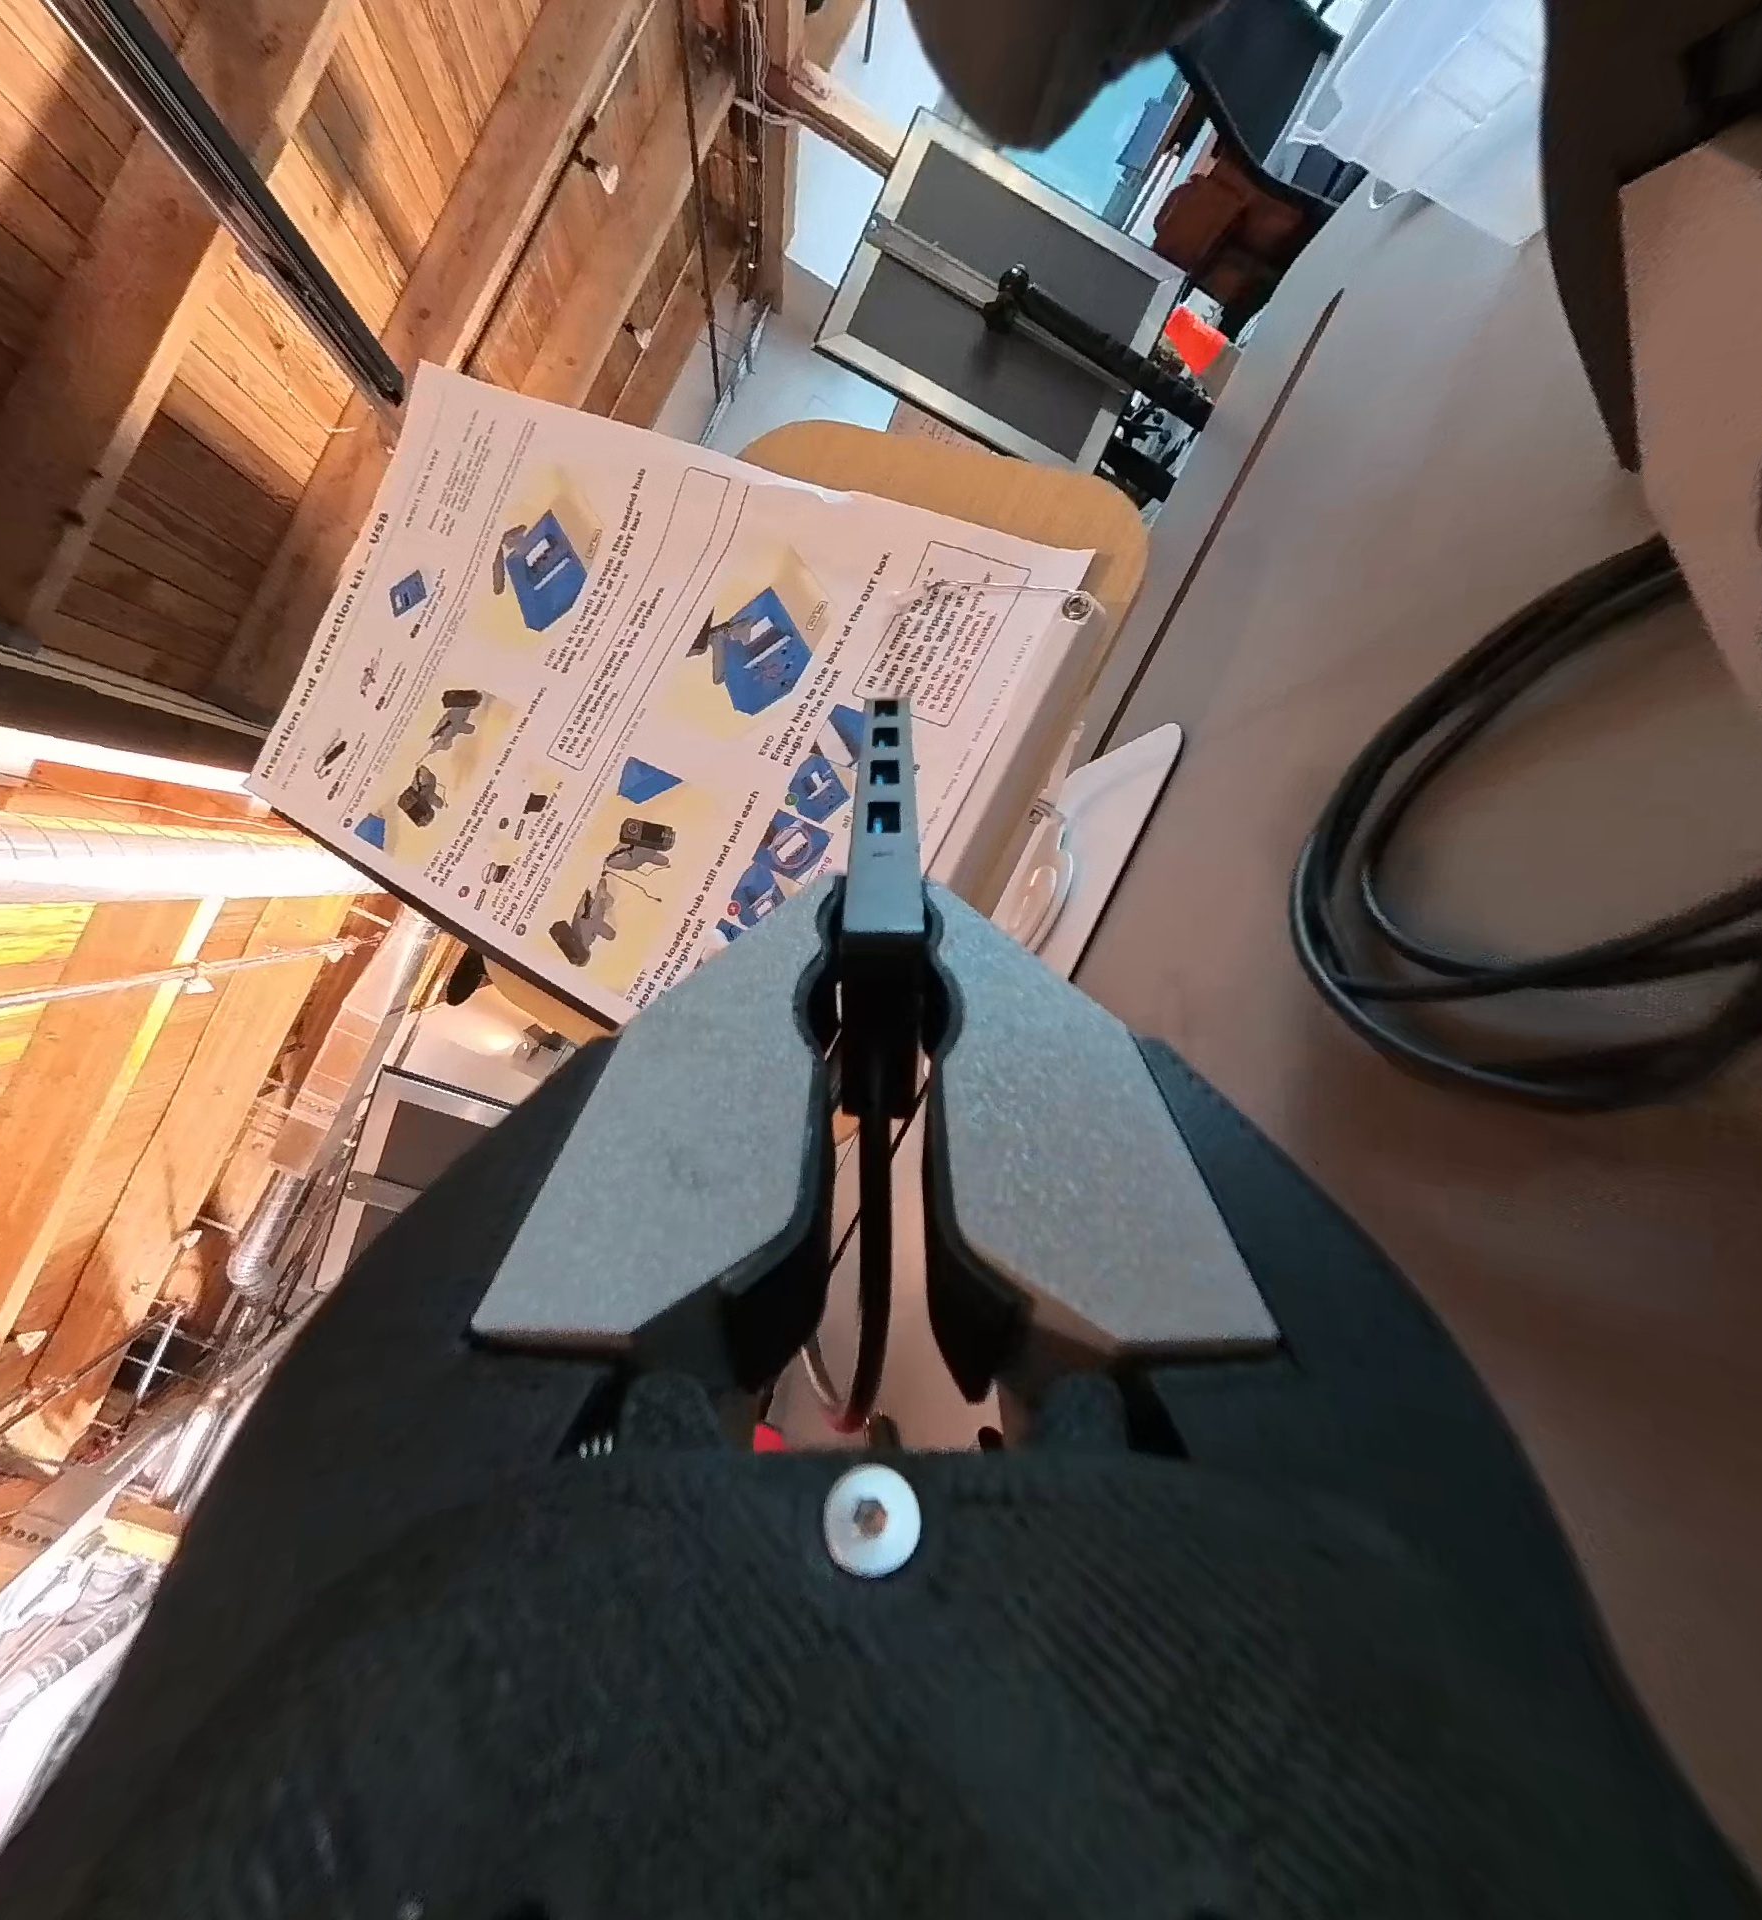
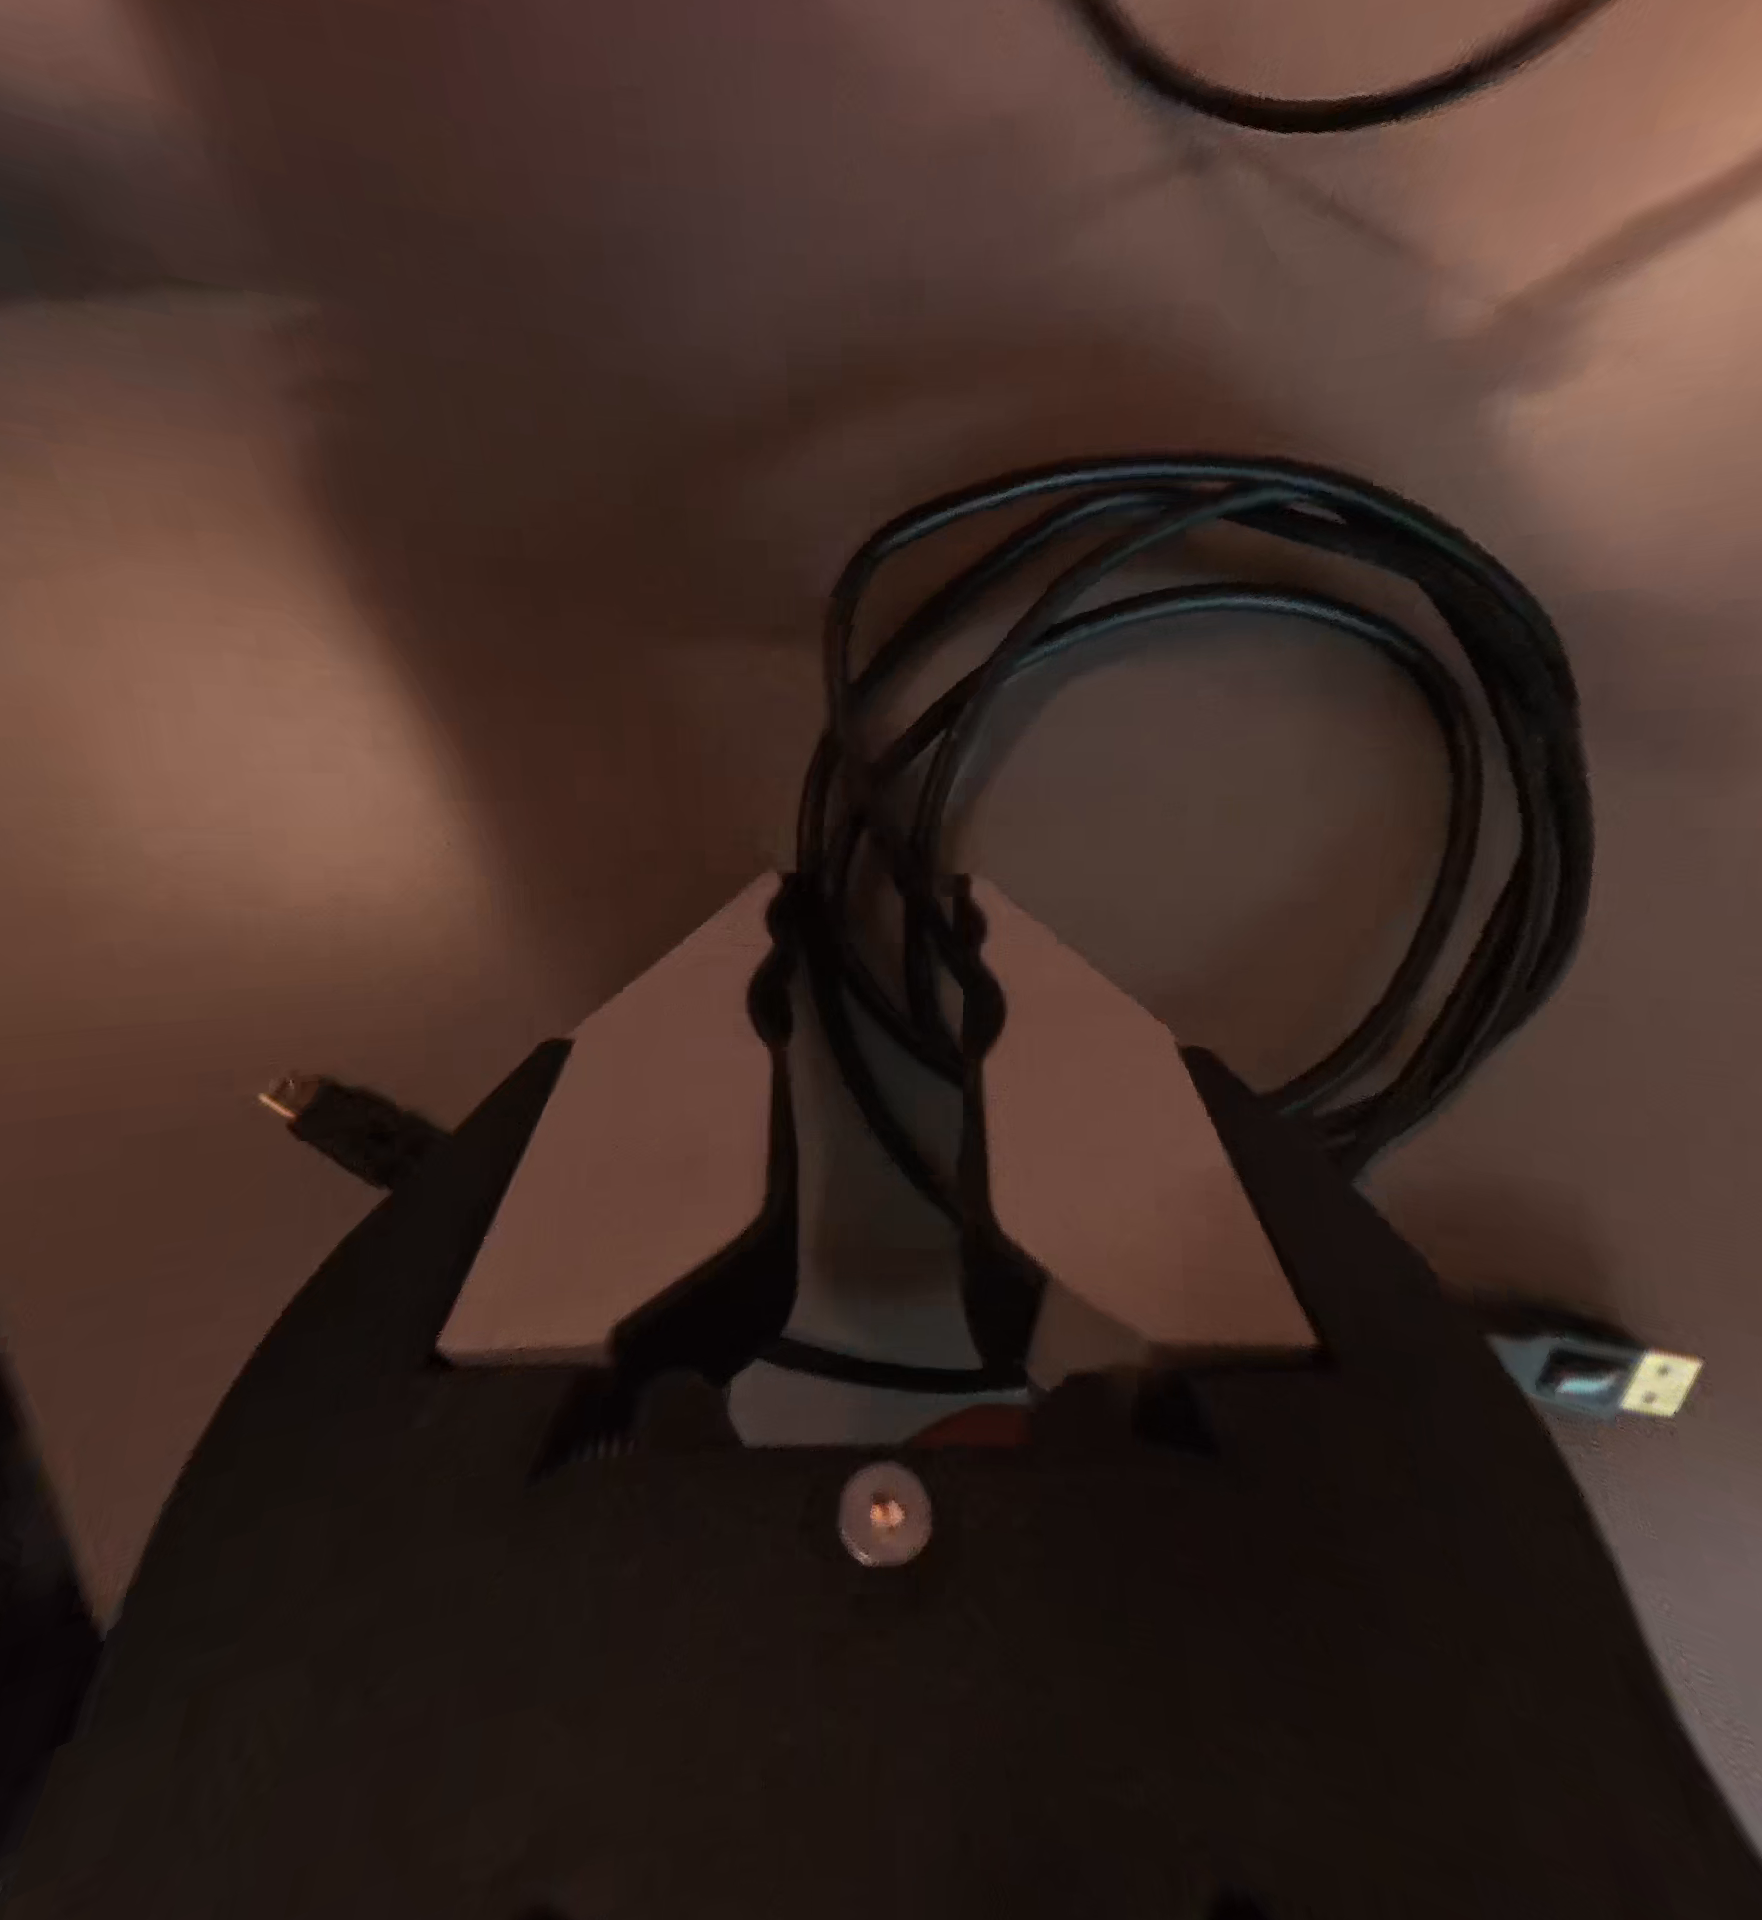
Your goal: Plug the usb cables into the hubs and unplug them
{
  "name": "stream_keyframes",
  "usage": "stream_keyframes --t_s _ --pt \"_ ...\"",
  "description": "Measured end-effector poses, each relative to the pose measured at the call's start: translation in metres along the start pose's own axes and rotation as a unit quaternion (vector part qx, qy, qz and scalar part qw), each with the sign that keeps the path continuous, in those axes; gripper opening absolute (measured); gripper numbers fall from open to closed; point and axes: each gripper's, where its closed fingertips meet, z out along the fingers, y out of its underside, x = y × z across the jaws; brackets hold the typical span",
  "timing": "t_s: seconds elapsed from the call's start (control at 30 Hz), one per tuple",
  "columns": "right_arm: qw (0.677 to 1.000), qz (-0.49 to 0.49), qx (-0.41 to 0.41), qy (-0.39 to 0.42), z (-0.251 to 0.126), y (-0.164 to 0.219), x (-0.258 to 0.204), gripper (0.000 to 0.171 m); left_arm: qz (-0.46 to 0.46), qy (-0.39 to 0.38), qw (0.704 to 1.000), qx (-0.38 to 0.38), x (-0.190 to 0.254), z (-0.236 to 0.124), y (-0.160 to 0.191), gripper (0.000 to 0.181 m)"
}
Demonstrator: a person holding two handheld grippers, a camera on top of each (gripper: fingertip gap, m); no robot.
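The hub (image 1: 882, 831) is pinched lengthwise by the left gripper (image 1: 882, 925); the right gripper (image 2: 872, 894) is spread astride the coiled cable (image 2: 1272, 727) — its flat plug (image 2: 1604, 1382) lies off to the right.

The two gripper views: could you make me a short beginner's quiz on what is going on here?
1. True or false: the left gripper is shut on the black USB hub.
2. What lies between the right gripper's fingers: A) coiled black cable, B) a pen, C) nothing?
3. Fill in: the hub's visible ports are all ____.

Key: 1 true; 2 A; 3 empty.
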Motion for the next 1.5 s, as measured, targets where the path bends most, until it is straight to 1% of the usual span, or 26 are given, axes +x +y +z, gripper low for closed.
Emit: stream_keyframes --t_s 0.1,0.17,0.3,0.33,0.43,0.5,0.6,0.7,0.77,0.87,0.97,1.07,1.13,1.17,1.27,1.33,1.4,1.5 --pt "0.985 0.139 0.05 0.085 0.002 -0.002 0.033 0.023 -0.002 -0.004 1.0 -0.003 -0.003 -0.001 0.002 0.009" --pt "0.976 0.169 0.063 0.122 0.001 0.0 0.042 0.024 -0.009 -0.008 1.0 -0.004 -0.006 -0.001 0.003 0.009" --pt "0.971 0.177 0.074 0.145 -0.004 0.001 0.038 0.026 -0.011 -0.011 1.0 -0.004 -0.009 -0.002 0.004 0.009" --pt "0.973 0.169 0.076 0.136 -0.006 -0.001 0.034 0.028 -0.009 -0.011 1.0 -0.004 -0.009 -0.002 0.003 0.009" --pt "0.981 0.145 0.088 0.093 -0.019 -0.006 0.024 0.044 -0.008 -0.008 1.0 -0.001 -0.008 -0.002 0.003 0.009" --pt "0.986 0.126 0.1 0.052 -0.027 -0.009 0.017 0.049 -0.005 -0.006 1.0 0.001 -0.007 -0.003 0.002 0.009" --pt "0.99 0.078 0.113 -0.02 -0.033 -0.011 -0.004 0.052 -0.002 0.0 1.0 0.007 -0.005 -0.003 0.0 0.009" --pt "0.99 0.022 0.119 -0.067 -0.034 -0.01 -0.025 0.054 0.005 0.002 1.0 0.006 -0.002 -0.003 0.0 0.009" --pt "0.991 -0.006 0.113 -0.066 -0.028 -0.01 -0.027 0.053 0.005 0.007 1.0 0.006 0.001 -0.002 0.0 0.009" --pt "0.992 -0.016 0.091 -0.09 -0.012 -0.008 -0.034 0.055 0.01 0.011 1.0 0.005 0.004 -0.001 0.001 0.009" --pt "0.994 -0.03 0.081 -0.068 0.005 -0.012 -0.027 0.051 0.013 0.014 1.0 0.002 0.007 0.0 0.002 0.009" --pt "0.997 -0.011 0.077 -0.021 0.013 -0.021 -0.008 0.027 0.014 0.016 1.0 -0.001 0.007 0.001 0.005 0.009" --pt "0.997 0.03 0.073 0.019 0.016 -0.023 0.011 0.01 0.014 0.015 1.0 -0.006 0.007 0.001 0.008 0.009" --pt "0.996 0.051 0.075 0.026 0.017 -0.024 0.016 0.002 0.015 0.015 1.0 -0.01 0.006 0.001 0.01 0.009" --pt "0.992 0.073 0.102 -0.011 0.012 -0.028 0.01 0.018 0.02 0.021 0.999 -0.016 0.009 0.002 0.015 0.009" --pt "0.99 0.068 0.124 -0.014 0.003 -0.03 0.01 0.027 0.034 0.035 0.999 -0.022 0.016 0.004 0.02 0.009" --pt "0.987 0.063 0.147 -0.019 -0.006 -0.03 0.012 0.029 0.048 0.05 0.997 -0.025 0.024 0.004 0.023 0.009" --pt "0.979 0.059 0.182 -0.077 -0.018 -0.034 0.002 0.031 0.056 0.065 0.996 -0.029 0.03 0.003 0.028 0.009"
